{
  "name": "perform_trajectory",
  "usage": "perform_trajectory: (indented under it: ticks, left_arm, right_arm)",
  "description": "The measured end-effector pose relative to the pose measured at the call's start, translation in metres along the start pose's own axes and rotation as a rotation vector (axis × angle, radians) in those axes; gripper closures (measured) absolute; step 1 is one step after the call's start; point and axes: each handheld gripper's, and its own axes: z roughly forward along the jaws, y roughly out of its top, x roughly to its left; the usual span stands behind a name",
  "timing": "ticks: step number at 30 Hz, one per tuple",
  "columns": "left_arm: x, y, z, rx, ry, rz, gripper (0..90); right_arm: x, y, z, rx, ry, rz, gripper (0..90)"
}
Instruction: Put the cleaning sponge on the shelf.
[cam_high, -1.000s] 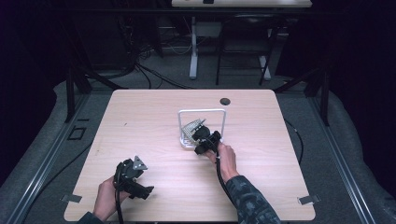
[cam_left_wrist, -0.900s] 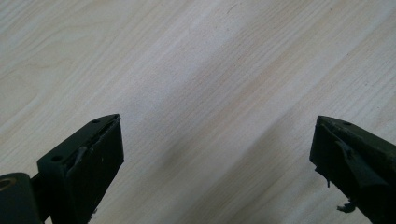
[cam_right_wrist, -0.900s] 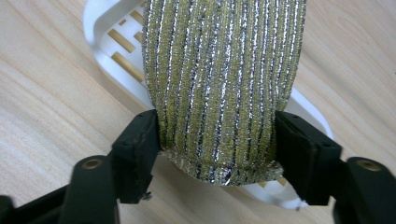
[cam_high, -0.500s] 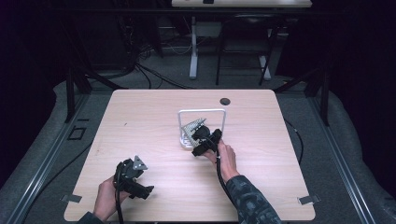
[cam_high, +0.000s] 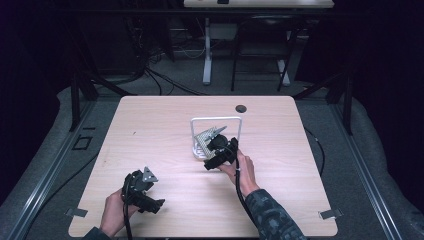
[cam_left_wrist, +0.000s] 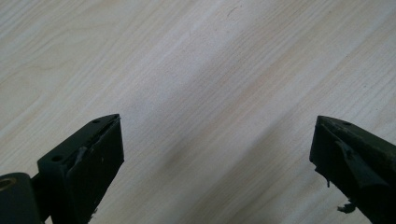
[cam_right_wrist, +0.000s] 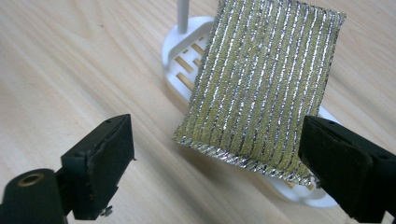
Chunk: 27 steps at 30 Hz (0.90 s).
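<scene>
Near the middle of the counter (cam_high: 160, 125), a little toward two o'clock, a white rack (cam_high: 216, 131) stands with a thin frame rising from its slotted base. A scouring pad (cam_right_wrist: 264, 88) with gold and silver stripes lies across that base, tilted, its upper edge propped against the frame and its lower edge hanging over the rim of the base toward the right claw (cam_right_wrist: 217, 154). That claw, held by the person's right hand (cam_high: 245, 170), sits just at five o'clock of the rack. Its jaws have just been opening and now stand spread, one well clear of the pad at nine o'clock in the right gripper view, the other just at the pad's lower corner at four o'clock; whether that jaw touches the pad I cannot tell. Nothing is pinched. At seven o'clock on the counter, well apart from the rack, the left claw (cam_left_wrist: 215, 149) rests in the left hand (cam_high: 114, 216), its jaws spread wide over bare wood.
</scene>
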Motion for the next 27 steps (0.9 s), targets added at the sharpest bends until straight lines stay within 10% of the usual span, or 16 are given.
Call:
perform_trajectory:
  ticks: [27]
  left_arm:
    - [-0.001,0.000,0.001,0.009,-0.005,0.003,2.7]
  right_arm:
    - [-0.005,-0.029,-0.084,-0.089,0.022,-0.046,3.0]
